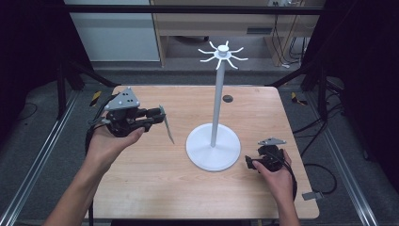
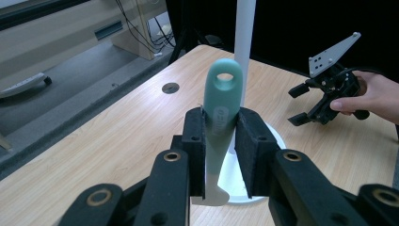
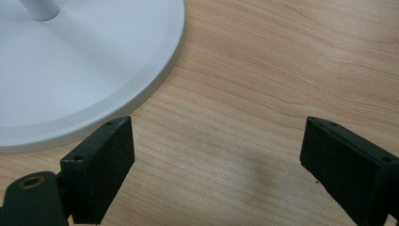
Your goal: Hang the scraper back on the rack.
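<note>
Between the pads of the left claw [image 2: 221,155] sits a mint-green utensil handle [image 2: 222,113], clamped from both sides, its rounded end with the oval hanging hole pointing up and away from the claw in the left gripper view. In the high view the same left claw [image 1: 157,115] holds it over the left part of the bench [image 1: 141,179], and the utensil's thin grey blade [image 1: 168,126] slants down from the jaws toward the wood. What sort of utensil it is I cannot tell; the handle looks smooth and matte, with faint lettering below the hole.

To the right of that claw, and well above it, stands the white hanging stand [image 1: 216,99]: a slim upright pole on a round flat base [image 1: 212,150], crowned by a ring of short curved hooks [image 1: 222,54]. The coming move, as I judge it, turns on this: the hooks lie up and to the right of the handle's hole, so the hole must rise to the crown and slip over one prong.

Farther right, just beside the base, the right claw [image 1: 251,163] rests low with its jaws spread wide and nothing between them; the right gripper view shows its pads [image 3: 99,167] over bare wood. The left hand is plainly nearer the work.
</note>
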`<state>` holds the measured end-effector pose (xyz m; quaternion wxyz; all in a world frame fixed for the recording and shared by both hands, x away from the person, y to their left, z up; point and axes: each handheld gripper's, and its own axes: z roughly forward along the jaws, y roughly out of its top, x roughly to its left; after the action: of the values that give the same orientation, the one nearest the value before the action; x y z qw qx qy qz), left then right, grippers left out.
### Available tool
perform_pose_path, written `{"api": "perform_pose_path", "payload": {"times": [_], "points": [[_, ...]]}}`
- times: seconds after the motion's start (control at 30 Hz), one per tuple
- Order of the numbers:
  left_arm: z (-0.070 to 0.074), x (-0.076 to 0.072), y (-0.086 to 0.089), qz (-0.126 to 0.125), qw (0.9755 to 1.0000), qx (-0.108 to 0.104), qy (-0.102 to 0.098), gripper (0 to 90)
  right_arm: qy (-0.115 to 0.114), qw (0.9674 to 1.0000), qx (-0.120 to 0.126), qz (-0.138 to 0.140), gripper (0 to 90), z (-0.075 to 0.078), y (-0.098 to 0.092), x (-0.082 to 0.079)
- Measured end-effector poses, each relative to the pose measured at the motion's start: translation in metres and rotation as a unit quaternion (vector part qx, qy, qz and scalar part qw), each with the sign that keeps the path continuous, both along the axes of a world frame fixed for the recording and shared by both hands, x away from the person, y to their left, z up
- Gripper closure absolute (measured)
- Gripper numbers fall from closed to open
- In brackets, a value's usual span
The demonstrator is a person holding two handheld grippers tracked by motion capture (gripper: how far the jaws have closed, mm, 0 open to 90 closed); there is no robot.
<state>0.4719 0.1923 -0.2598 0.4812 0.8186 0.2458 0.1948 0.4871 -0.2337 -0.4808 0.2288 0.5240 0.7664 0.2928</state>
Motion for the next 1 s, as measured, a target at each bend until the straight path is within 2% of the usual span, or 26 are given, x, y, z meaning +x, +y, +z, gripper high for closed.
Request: {"api": "perform_pose_path", "payload": {"times": [0.33,1.0], "points": [[0.008,0.01,-0.006,-0.004,0.9999,-0.012,0.008,74.3,-0.003,1.0,0.006,-0.001,10.9,0.002,0.0,-0.002],[0.042,0.017,-0.031,-0.013,0.9998,-0.003,-0.013,74.2,-0.009,0.9999,0.009,-0.001,10.8,0.003,-0.001,-0.002]]}}
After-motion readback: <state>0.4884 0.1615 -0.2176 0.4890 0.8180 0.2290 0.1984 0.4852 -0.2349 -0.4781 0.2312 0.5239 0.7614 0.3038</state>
